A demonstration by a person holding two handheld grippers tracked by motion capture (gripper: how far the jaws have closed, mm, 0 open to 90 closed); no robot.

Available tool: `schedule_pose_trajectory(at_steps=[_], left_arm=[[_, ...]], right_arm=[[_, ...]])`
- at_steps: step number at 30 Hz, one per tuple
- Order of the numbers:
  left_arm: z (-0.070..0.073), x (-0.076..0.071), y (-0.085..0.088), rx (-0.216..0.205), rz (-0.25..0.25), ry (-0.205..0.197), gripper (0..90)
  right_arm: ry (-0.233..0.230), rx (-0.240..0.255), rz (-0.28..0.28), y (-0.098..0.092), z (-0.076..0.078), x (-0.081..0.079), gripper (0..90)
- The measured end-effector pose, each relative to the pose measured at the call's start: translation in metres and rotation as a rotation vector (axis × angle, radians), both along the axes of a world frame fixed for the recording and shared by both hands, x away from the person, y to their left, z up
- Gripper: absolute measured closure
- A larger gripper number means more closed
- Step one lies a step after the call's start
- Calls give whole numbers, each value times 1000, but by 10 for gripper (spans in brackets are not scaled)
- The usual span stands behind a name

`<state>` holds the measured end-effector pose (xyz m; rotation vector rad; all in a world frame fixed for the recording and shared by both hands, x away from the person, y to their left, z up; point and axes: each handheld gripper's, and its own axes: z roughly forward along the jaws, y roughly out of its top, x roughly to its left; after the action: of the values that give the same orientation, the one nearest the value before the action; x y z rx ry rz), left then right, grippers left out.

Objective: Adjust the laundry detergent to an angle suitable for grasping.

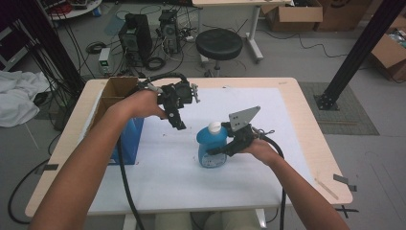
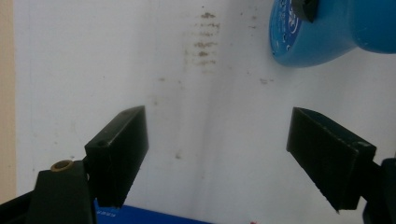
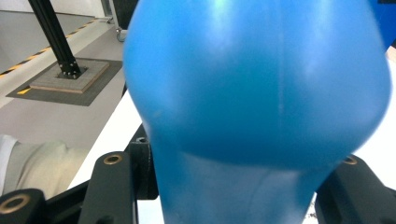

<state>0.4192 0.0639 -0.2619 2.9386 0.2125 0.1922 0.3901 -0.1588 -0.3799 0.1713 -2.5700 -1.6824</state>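
A blue bottle [image 1: 212,143] with a white cap stands upright in the middle of the white sheet [image 1: 191,187]. My right gripper [image 1: 220,149] is shut on its body from the right, low on the bottle. In the right gripper view the blue bottle [image 3: 257,84] bulges between the two black jaws of that gripper [image 3: 233,196]. My left gripper [image 1: 178,120] hangs open above the sheet, to the upper left of the bottle and apart from it. In the left gripper view that gripper [image 2: 217,140] has its jaws spread wide with nothing between them, and the bottle [image 2: 322,32] lies beyond at upper right.
An open cardboard box [image 1: 119,88] with a blue side [image 1: 130,139] stands at the table's left edge, under my left forearm. Faint brown stains [image 2: 203,44] mark the sheet. Behind the table are a black stool [image 1: 219,44] and computer cases; a black frame post [image 1: 356,57] rises at right.
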Motion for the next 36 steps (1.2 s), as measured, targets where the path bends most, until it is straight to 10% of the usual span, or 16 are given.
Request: schedule_pose_trajectory(at_steps=[36], left_arm=[[-2,0,-3,13,-1,4,213]], right_arm=[[1,14,-43,-3,-16,-10,406]])
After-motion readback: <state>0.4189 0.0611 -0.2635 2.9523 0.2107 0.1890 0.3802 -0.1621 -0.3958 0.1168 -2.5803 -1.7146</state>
